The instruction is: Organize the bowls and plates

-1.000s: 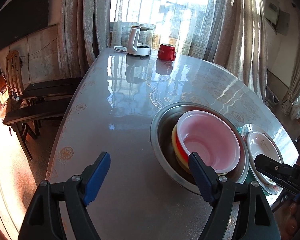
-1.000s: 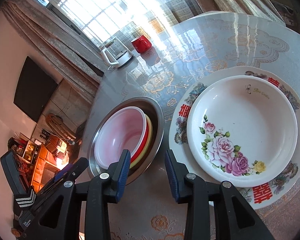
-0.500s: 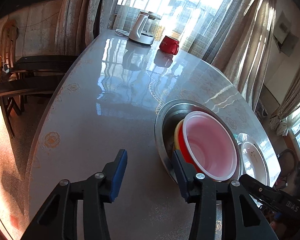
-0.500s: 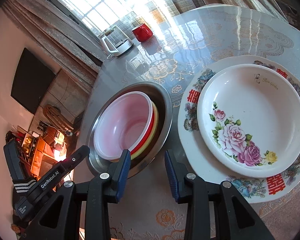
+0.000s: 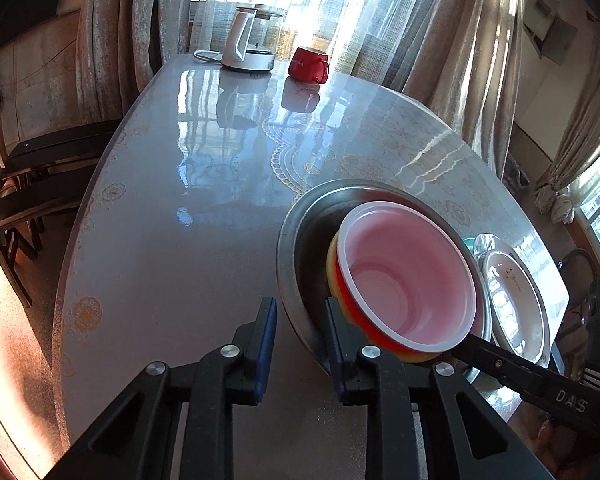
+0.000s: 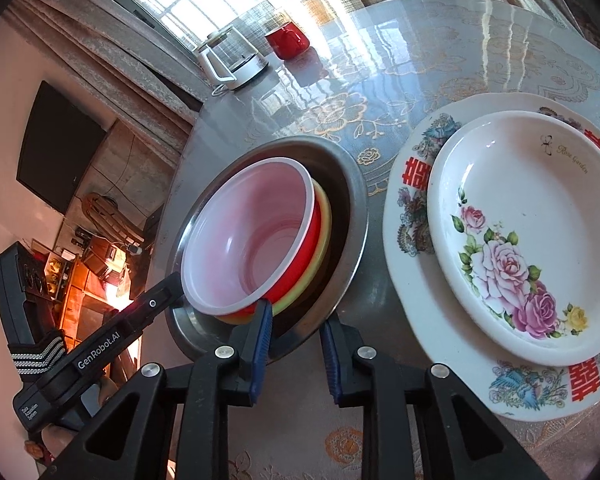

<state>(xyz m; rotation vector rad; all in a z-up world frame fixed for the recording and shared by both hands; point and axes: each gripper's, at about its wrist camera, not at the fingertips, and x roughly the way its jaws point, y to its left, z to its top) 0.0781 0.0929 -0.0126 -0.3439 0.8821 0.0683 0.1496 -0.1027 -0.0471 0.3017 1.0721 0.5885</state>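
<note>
I see the basin (image 5: 286, 240) rim between both jaw pairs, left gripper (image 5: 301, 344) left, right gripper (image 6: 294, 340) right; jaws just closing, not clamped.

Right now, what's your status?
Left gripper, right gripper: jaws just been closing astride steel basin rim, grip unconfirmed. Red bowl nested inside. Stacked plates beside it, nothing blocking.

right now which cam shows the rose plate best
The right wrist view: the rose plate is nearly whole there, facing the camera, its flowers clear, stacked on the bigger patterned plate. The left wrist view catches it only edge-on, glary, behind the steel basin.
</note>
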